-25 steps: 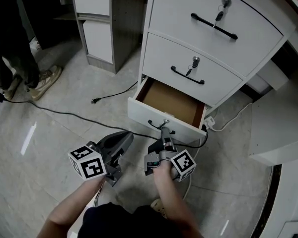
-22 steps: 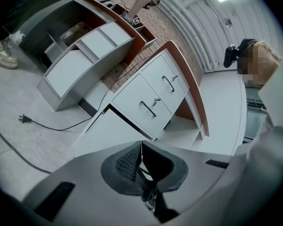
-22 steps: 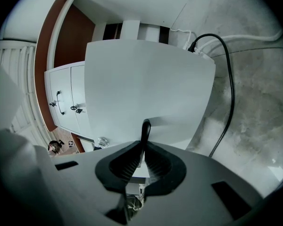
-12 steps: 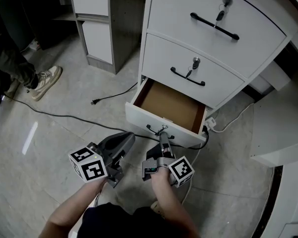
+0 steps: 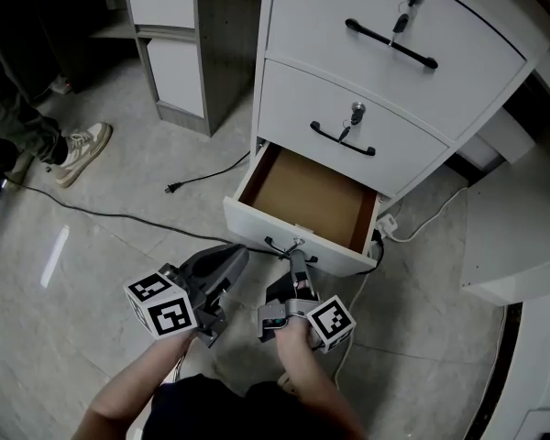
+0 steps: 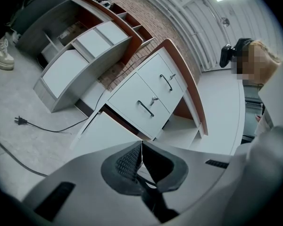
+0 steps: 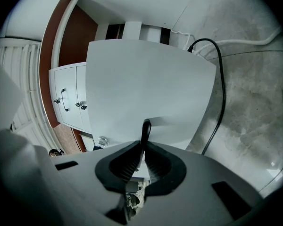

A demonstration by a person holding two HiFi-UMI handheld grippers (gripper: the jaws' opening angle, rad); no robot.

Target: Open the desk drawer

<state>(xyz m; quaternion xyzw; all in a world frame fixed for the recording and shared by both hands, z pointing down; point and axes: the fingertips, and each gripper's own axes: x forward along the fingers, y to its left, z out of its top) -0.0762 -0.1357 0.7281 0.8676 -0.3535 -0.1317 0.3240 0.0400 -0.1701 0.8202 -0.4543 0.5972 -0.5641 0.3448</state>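
The white desk cabinet (image 5: pixel 385 71) has three drawers with black handles. Its bottom drawer (image 5: pixel 257 225) stands pulled out, showing a bare brown inside (image 5: pixel 307 193). My right gripper (image 5: pixel 296 258) is shut on that drawer's black handle (image 5: pixel 284 246); in the right gripper view the handle (image 7: pixel 145 127) sits pinched between the pads, with the white drawer front (image 7: pixel 151 79) right behind it. My left gripper (image 5: pixel 233 258) hovers over the floor just left of the drawer, shut and holding nothing. In the left gripper view its jaws (image 6: pixel 141 149) meet in front of the drawer's front (image 6: pixel 108 135).
A black cable with a plug (image 5: pixel 174 187) crosses the floor left of the drawer. A person's shoe (image 5: pixel 84 147) stands at far left. Another cabinet (image 5: pixel 179 62) is at the back left, a white unit (image 5: pixel 513 236) at right, with a white cable (image 5: pixel 431 216) beside it.
The bottom drawer has slid further out toward me, drawn by my right gripper on its handle. My left gripper has stayed where it was.
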